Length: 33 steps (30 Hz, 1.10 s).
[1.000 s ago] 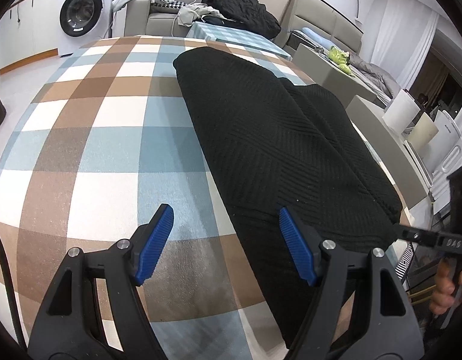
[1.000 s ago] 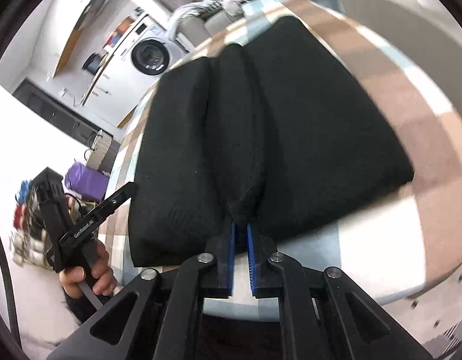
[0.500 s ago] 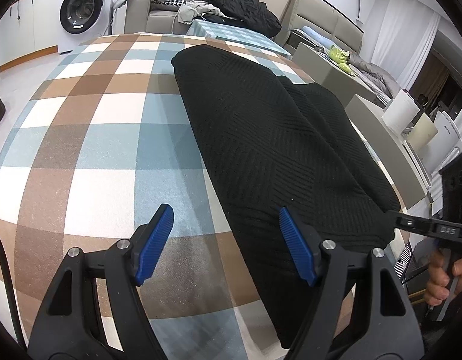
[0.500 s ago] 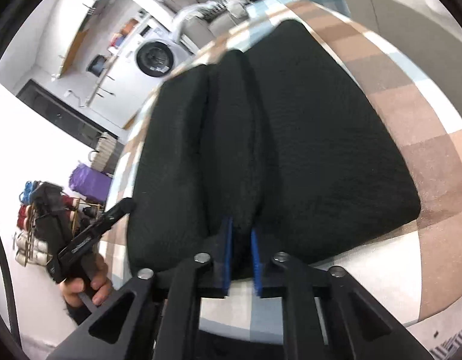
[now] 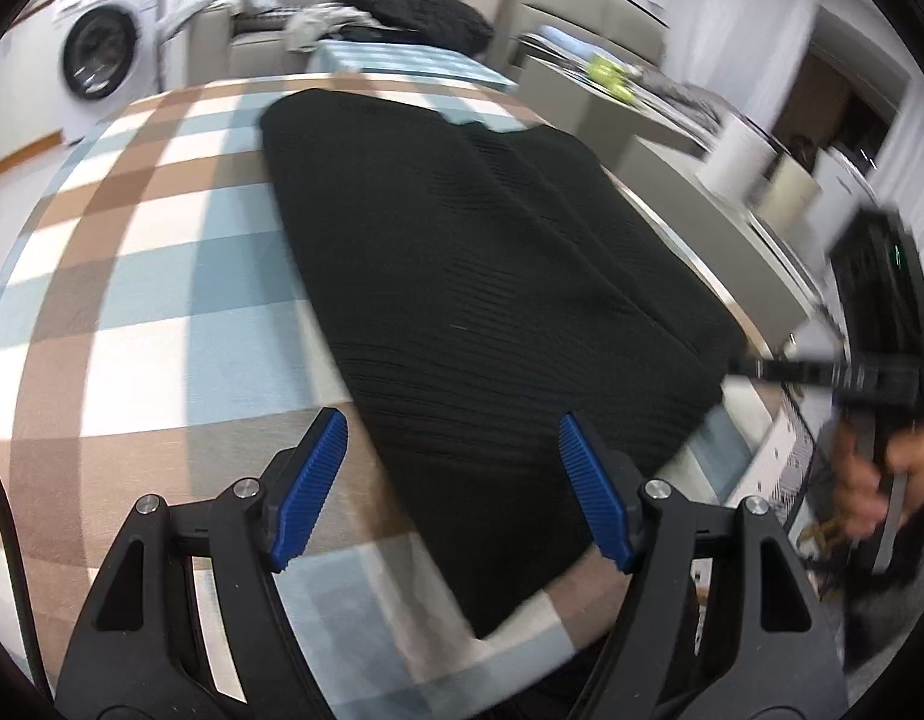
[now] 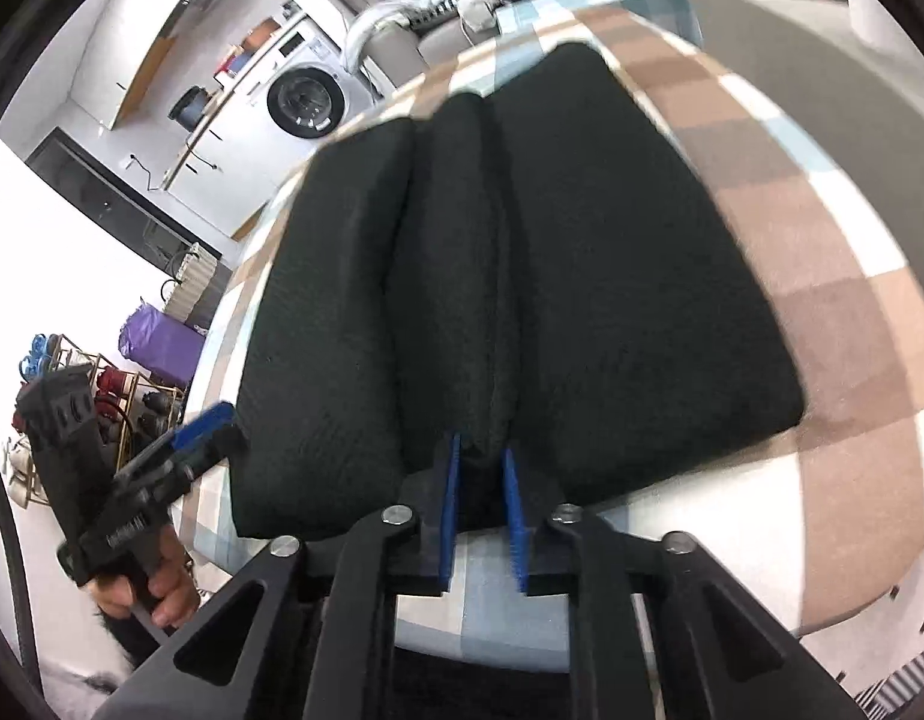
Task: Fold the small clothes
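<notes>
A black knit garment lies lengthwise on the checked tablecloth, folded into long panels. My left gripper is open, hovering above the garment's near left edge, holding nothing. In the right wrist view the garment shows three long folds. My right gripper is shut on a pinch of the garment's near edge at the middle fold. It also shows in the left wrist view at the garment's right corner. The left gripper shows in the right wrist view, open.
A washing machine stands at the back left. A sofa with piled clothes is behind the table. The table's right edge drops off close to the garment. A rack with shoes stands at the left.
The left gripper has moved right and forward over the garment's near end. The right gripper still pinches the edge; its jaws look slightly wider on the bunched cloth.
</notes>
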Each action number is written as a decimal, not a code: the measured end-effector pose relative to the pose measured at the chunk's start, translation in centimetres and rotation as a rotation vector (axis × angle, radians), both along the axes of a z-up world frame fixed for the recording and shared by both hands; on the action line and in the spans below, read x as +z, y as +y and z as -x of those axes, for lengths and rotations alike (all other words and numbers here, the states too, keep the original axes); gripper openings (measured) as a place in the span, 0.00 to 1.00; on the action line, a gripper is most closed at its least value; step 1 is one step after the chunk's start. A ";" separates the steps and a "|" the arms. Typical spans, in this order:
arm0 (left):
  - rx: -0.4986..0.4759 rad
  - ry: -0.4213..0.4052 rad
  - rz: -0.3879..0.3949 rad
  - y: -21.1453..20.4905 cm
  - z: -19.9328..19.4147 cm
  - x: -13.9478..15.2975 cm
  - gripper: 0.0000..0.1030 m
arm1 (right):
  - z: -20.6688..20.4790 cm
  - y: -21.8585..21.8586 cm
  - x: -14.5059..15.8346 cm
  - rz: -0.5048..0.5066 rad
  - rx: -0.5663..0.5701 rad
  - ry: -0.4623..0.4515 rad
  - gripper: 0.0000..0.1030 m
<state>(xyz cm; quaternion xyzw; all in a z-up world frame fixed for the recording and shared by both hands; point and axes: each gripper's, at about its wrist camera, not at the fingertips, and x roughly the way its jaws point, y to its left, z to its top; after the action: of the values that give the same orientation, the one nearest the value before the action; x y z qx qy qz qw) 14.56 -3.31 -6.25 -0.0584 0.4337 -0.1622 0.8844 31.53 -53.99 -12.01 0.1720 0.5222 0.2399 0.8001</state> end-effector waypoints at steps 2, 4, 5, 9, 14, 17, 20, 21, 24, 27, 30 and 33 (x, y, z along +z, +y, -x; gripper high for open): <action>-0.041 0.005 -0.048 -1.4 0.2 -0.4 0.69 | -0.2 -0.5 0.8 -0.018 -0.018 -0.038 0.23; -0.072 0.013 -0.126 -2.5 0.4 -1.0 0.69 | -0.5 -0.7 1.6 -0.019 -0.013 -0.070 0.26; -0.081 0.019 -0.157 -2.9 0.5 -1.3 0.69 | -0.9 -0.4 1.7 -0.014 -0.001 -0.071 0.26; -0.104 0.043 -0.182 -3.3 0.9 -1.8 0.69 | -3.1 2.0 1.6 -0.037 0.054 -0.068 0.38; -0.098 0.059 -0.079 -1.7 1.0 -1.3 0.69 | -6.1 5.8 0.3 -0.059 0.147 -0.039 0.43; -0.057 0.045 0.008 0.1 0.9 -0.5 0.69 | -7.9 8.1 -1.0 -0.068 0.175 -0.007 0.40; -0.007 0.025 0.056 1.7 0.3 0.4 0.69 | -8.7 9.3 -1.0 -0.078 0.216 -0.023 0.07; 0.011 0.021 0.077 2.3 0.1 0.7 0.69 | -8.6 9.0 -0.2 -0.110 0.209 -0.047 0.07; 0.047 0.015 0.130 3.9 -0.7 1.3 0.69 | -7.1 7.0 2.9 -0.129 0.183 -0.161 0.07; 0.071 0.013 0.126 4.5 -1.7 1.2 0.69 | -6.7 5.8 2.7 -0.026 0.123 -0.160 0.07; 0.090 0.042 0.127 4.8 -2.5 0.3 0.69 | -7.5 6.4 0.7 0.017 0.116 -0.107 0.09; 0.093 0.071 0.125 4.6 -2.9 -0.7 0.69 | -8.3 6.3 -0.6 0.001 0.100 -0.053 0.19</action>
<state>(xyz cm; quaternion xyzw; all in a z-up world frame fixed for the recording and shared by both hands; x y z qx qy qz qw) 17.49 1.25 -6.95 -0.1391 0.4507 -0.1453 0.8697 39.83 -47.67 -12.59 0.1388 0.5088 0.2836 0.8009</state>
